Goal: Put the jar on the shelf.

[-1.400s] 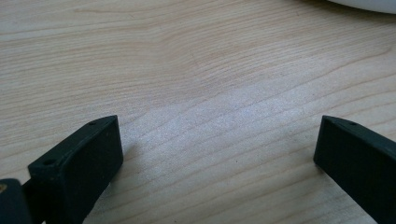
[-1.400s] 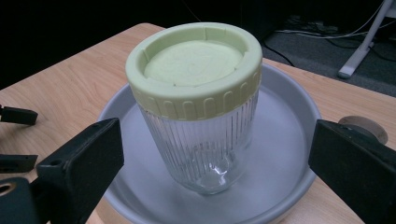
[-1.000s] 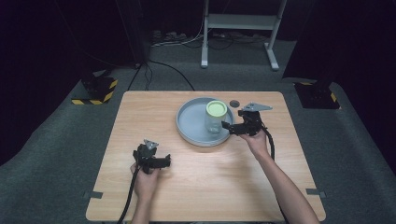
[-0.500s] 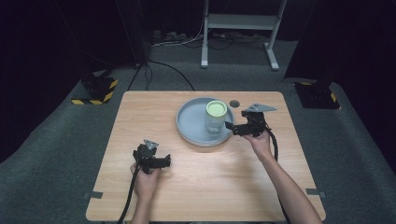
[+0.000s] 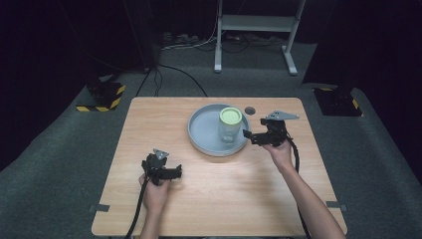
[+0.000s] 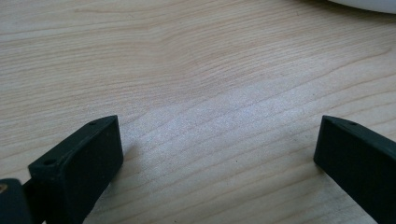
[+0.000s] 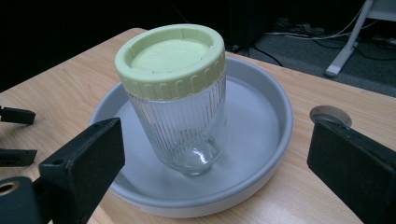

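A ribbed glass jar (image 5: 230,127) with a pale green lid stands upright in a round grey tray (image 5: 201,134) at the back middle of the wooden table. In the right gripper view the jar (image 7: 180,107) sits near the front of the tray (image 7: 280,121). My right gripper (image 5: 247,135) is open just right of the tray, its jaws pointing at the jar without touching it; the right gripper (image 7: 217,140) holds nothing. My left gripper (image 5: 175,172) rests open near the front left, over bare wood, and the left gripper (image 6: 217,128) is empty.
A small grey disc (image 5: 250,110) lies on the table behind the right gripper, and this disc (image 7: 330,114) sits right of the tray. The tray's edge (image 6: 364,3) is far ahead of the left gripper. Dark carpet and cables surround the table (image 5: 149,119).
My right gripper has drawn back a little to the right, away from the jar. The jar, the tray and the left gripper have stayed in place.
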Available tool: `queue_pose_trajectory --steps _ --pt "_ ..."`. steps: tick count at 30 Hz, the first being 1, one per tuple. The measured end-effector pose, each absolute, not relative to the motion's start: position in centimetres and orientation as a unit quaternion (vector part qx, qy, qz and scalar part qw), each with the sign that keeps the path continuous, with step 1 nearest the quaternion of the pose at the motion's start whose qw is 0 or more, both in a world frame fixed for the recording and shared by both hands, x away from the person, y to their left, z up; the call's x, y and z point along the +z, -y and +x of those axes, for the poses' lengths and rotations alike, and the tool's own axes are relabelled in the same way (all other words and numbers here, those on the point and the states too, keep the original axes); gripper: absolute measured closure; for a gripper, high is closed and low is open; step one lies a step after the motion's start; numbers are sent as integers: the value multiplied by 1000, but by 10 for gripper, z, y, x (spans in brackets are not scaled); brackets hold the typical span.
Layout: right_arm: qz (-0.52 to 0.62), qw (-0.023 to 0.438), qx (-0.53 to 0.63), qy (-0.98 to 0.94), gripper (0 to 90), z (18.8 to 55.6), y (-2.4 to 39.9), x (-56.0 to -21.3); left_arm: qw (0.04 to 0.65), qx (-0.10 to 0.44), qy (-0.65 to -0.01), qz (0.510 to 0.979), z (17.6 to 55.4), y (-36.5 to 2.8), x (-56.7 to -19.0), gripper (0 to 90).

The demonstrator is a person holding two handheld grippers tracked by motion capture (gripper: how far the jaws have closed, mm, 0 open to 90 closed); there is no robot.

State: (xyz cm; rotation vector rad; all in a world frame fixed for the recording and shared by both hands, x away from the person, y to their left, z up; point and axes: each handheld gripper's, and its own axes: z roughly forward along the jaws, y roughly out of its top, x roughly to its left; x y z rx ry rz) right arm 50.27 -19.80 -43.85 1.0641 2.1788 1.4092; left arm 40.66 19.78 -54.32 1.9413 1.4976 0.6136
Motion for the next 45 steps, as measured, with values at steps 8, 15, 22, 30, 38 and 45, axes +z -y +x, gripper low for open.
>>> queue_pose_trajectory --steps 8,15,22,30,38,45 --pt "374 171 495 -766 39 501 201 -439 302 231 -565 732 407 -198 -543 14" --pt "374 175 495 -764 40 498 205 -438 302 232 -565 732 407 -198 -543 14" --pt "376 177 496 -763 40 497 208 -437 302 232 -565 732 407 -198 -543 14" --pt "374 179 495 -764 40 494 211 -437 302 232 -565 732 407 -198 -543 14" --pt "375 181 495 -762 40 491 215 -437 302 232 -565 732 407 -198 -543 14" --pt "375 183 498 -760 41 487 219 -436 302 232 -565 732 406 -198 -543 15"
